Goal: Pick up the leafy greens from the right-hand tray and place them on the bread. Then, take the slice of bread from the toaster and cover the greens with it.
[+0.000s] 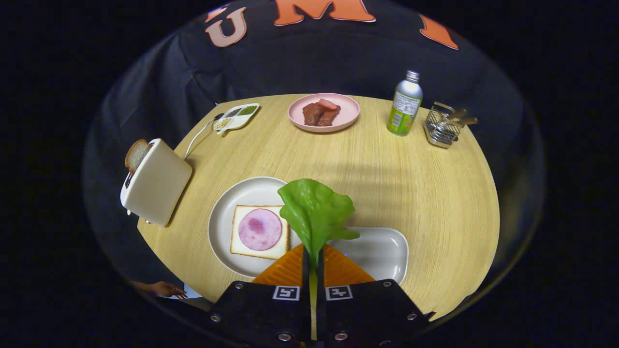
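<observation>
My gripper (pixel 313 252) is shut on a green lettuce leaf (pixel 315 210), which stands up between the fingers, lifted above the table. Behind it lies the white oblong tray (pixel 382 251), to the right of the fingers. To the left sits a round white plate (pixel 227 203) with a slice of bread (pixel 242 244) topped by a pink round of ham (pixel 259 229). The leaf's left edge hangs over the plate's right side. A cream toaster (pixel 157 186) stands further left with a slice of bread (pixel 136 154) sticking out of its slot.
At the far side of the round wooden table (pixel 435 193) stand a pink plate of meat (pixel 324 112), a small bottle (pixel 405 104), a wire basket (pixel 442 126) and a white condiment dish (pixel 237 116) with a spoon. A person's hand (pixel 164 289) rests near the table's front left edge.
</observation>
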Demonstrator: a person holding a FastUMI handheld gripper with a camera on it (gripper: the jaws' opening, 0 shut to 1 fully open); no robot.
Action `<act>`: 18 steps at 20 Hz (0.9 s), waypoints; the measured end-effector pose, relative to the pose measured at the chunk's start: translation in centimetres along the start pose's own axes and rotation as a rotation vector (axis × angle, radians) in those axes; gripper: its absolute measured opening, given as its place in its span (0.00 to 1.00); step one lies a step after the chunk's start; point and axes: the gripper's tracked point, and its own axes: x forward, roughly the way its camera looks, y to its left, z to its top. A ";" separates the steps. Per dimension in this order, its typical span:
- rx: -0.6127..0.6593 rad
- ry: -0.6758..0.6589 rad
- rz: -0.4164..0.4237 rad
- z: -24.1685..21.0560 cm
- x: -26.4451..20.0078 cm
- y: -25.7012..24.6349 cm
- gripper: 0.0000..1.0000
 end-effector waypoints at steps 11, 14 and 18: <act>-0.130 0.086 0.098 0.3 4.7 7.9 0.05; -0.162 0.102 0.088 0.4 5.6 8.3 0.09; -0.171 0.117 0.073 0.2 6.3 8.3 0.18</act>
